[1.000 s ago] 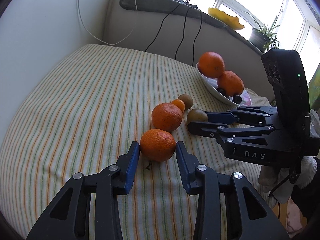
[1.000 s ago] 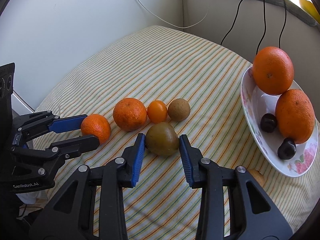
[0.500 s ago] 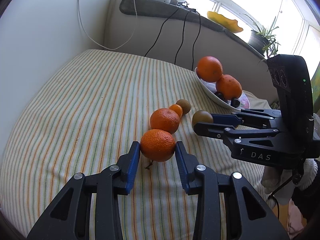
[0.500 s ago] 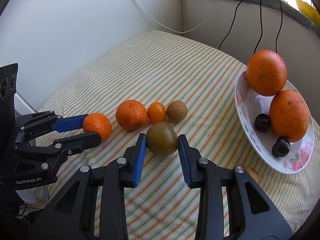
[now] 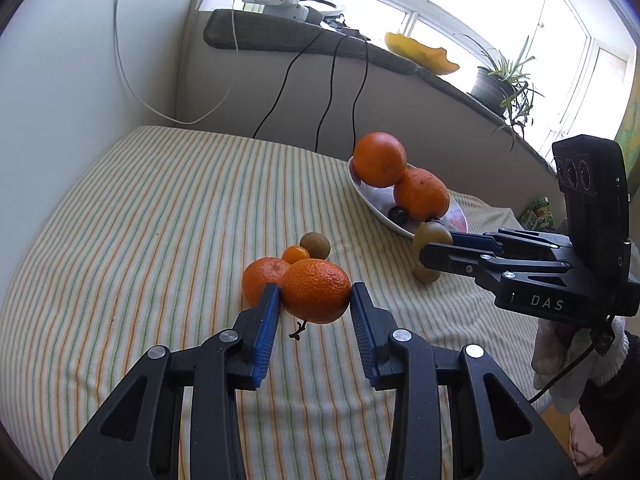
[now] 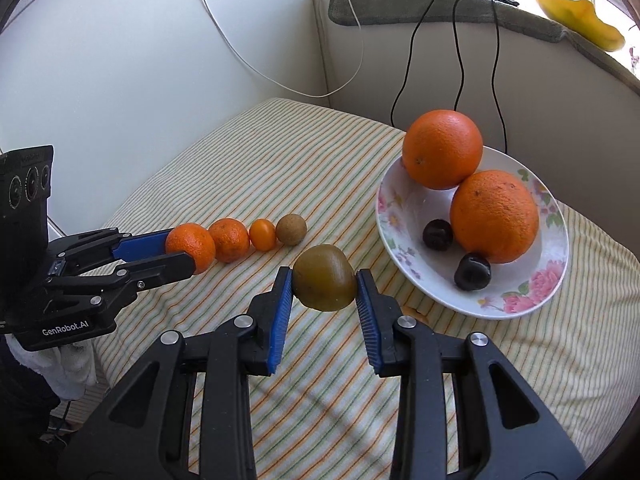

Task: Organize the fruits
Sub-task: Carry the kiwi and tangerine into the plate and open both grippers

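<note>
The left tool [image 5: 314, 300] is clamped on a mandarin [image 5: 316, 290], its blue pads pressing both sides of the fruit, which is held just above the striped cloth [image 5: 160, 220] covering the tabletop. The right tool [image 6: 324, 280] is clamped on a green-brown kiwi [image 6: 325, 277], also lifted clear of the cloth and near the rim of the flowered plate [image 6: 516, 300]. On the cloth behind the held mandarin lies a short row: a second mandarin [image 6: 229, 239], a small orange kumquat-like fruit [image 6: 262, 234] and a round brown fruit [image 6: 291, 229], each just beside the next. The plate holds two large oranges, one [image 6: 442, 148] resting against the other [image 6: 494, 216], and two dark plums [image 6: 438, 234] beside them. In the left wrist view a small dry stem [image 5: 297, 330] lies on the cloth beneath the held mandarin. Black cables [image 5: 332, 84] hang from the padded windowsill behind the plate.
</note>
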Demonstrator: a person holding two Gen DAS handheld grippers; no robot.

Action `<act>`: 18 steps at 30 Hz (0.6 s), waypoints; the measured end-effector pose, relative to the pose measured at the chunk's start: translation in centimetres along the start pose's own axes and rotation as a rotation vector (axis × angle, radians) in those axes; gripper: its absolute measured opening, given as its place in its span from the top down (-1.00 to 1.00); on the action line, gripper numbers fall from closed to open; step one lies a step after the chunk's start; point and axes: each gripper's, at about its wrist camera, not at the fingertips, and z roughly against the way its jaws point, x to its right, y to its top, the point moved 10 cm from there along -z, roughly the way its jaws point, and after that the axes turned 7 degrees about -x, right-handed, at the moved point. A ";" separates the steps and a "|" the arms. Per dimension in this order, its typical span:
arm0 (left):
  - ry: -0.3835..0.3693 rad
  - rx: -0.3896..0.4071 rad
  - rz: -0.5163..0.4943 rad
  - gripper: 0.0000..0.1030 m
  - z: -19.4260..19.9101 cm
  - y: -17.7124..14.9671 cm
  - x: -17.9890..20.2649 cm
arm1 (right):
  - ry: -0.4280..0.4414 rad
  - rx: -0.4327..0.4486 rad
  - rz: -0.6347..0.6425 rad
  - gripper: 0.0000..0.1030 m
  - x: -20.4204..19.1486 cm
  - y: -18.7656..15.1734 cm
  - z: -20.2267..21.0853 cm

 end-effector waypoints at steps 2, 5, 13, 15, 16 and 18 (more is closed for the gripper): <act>-0.011 0.003 -0.009 0.33 -0.3 0.6 0.7 | -0.012 0.011 -0.017 0.35 1.3 0.0 0.8; -0.024 0.010 -0.032 0.33 -0.7 1.6 2.0 | -0.031 0.023 -0.046 0.35 3.5 0.1 1.6; -0.044 0.013 -0.086 0.33 -2.6 4.2 5.0 | -0.085 0.042 -0.104 0.35 8.1 0.1 3.0; -0.049 0.010 -0.092 0.33 -3.2 4.7 5.6 | -0.099 0.042 -0.119 0.35 9.3 -0.1 3.3; -0.049 0.009 -0.094 0.33 -3.5 4.9 5.9 | -0.104 0.042 -0.127 0.35 9.8 -0.2 3.4; -0.051 0.005 -0.097 0.33 -4.1 5.4 6.3 | -0.109 0.041 -0.145 0.35 10.7 -0.4 3.4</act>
